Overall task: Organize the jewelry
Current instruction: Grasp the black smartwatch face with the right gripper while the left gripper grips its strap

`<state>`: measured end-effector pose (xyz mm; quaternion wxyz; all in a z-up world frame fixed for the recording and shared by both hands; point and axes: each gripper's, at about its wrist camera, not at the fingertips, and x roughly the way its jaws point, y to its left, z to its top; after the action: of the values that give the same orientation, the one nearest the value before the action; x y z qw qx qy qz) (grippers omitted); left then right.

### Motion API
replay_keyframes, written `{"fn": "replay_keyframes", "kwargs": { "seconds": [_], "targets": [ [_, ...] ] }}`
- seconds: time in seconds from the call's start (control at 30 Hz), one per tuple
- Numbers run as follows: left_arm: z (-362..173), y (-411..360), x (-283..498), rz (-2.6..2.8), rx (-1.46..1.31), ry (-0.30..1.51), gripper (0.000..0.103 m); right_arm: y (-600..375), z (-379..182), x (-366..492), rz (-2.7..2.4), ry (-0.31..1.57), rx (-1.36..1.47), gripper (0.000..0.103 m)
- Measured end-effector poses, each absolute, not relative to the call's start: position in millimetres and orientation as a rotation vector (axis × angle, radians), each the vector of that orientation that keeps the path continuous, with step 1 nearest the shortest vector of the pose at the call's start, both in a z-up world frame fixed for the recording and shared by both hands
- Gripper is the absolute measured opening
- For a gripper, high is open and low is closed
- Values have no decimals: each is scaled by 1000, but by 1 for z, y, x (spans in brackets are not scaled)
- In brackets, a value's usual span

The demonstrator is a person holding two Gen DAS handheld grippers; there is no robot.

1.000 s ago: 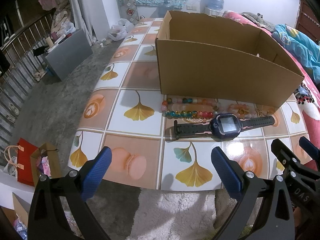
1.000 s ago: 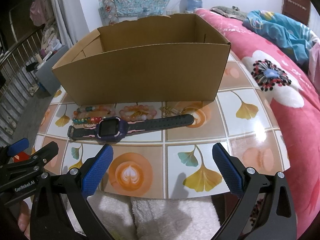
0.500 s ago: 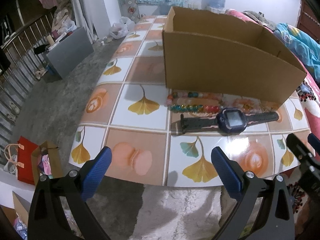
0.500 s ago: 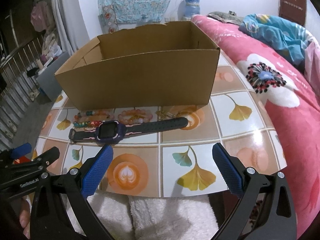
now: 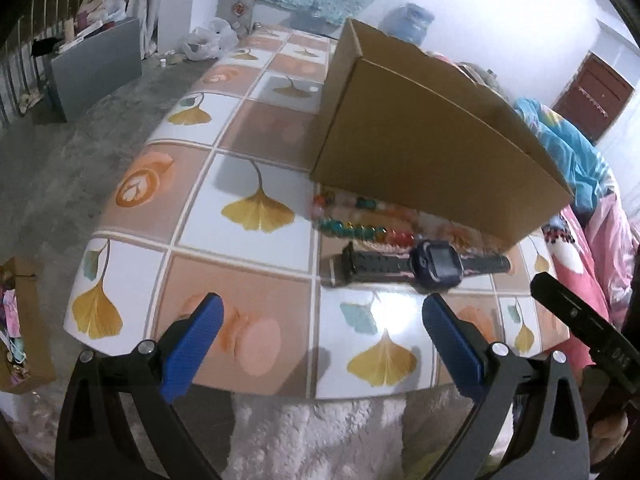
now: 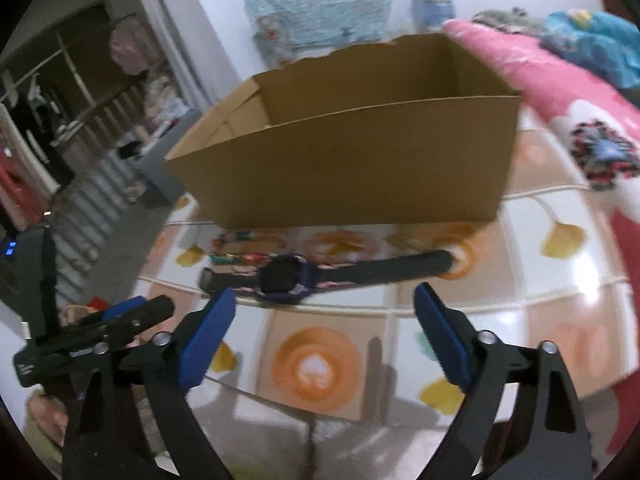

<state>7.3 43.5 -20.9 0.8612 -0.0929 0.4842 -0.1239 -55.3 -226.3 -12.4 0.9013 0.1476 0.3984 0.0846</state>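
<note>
A dark rubber-strapped watch [image 6: 288, 276] lies flat on the glossy tiled counter [image 5: 248, 272] beside glassy bead bracelets [image 5: 360, 230] before a plain cardboard box [image 6: 360, 160], both grippers tilted down: right gripper [image 6: 324, 312] fingers closing on nothing, left gripper [image 5: 320, 324] fingers spread

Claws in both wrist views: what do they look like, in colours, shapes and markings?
Both match: the left claw and right claw each have two black angular arms ending in ribbed blue pads, with silver screws at the joints. In the right wrist view, the left claw's black body carries small white lettering, too blurred to read. No cables or sleeves are visible.
</note>
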Motion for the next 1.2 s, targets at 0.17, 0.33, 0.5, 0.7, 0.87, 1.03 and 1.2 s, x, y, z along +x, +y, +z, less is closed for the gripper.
{"fn": "replay_keyframes", "kwargs": {
  "seconds": [0.17,0.33,0.5,0.7,0.87,1.03,1.2],
  "targets": [
    [-23,39,19,-334,-220,1037,97,-216,-21,-27,262,877,342,59],
    [-25,30,29,-404,-223,1016,96,-207,-28,-7,307,917,345,44],
    [-32,24,44,-449,-218,1038,71,-200,-37,6,330,959,333,39],
    [-41,18,51,-462,-237,1084,58,-201,-46,9,318,993,317,34],
    [-42,11,49,-501,-253,1094,57,-203,-47,7,320,1002,313,33],
    [-42,12,45,-547,-319,1099,56,-207,-46,2,319,1010,320,33],
    [-43,4,35,-550,-280,1101,42,-216,-48,-6,326,1017,373,33]
  ]
}}
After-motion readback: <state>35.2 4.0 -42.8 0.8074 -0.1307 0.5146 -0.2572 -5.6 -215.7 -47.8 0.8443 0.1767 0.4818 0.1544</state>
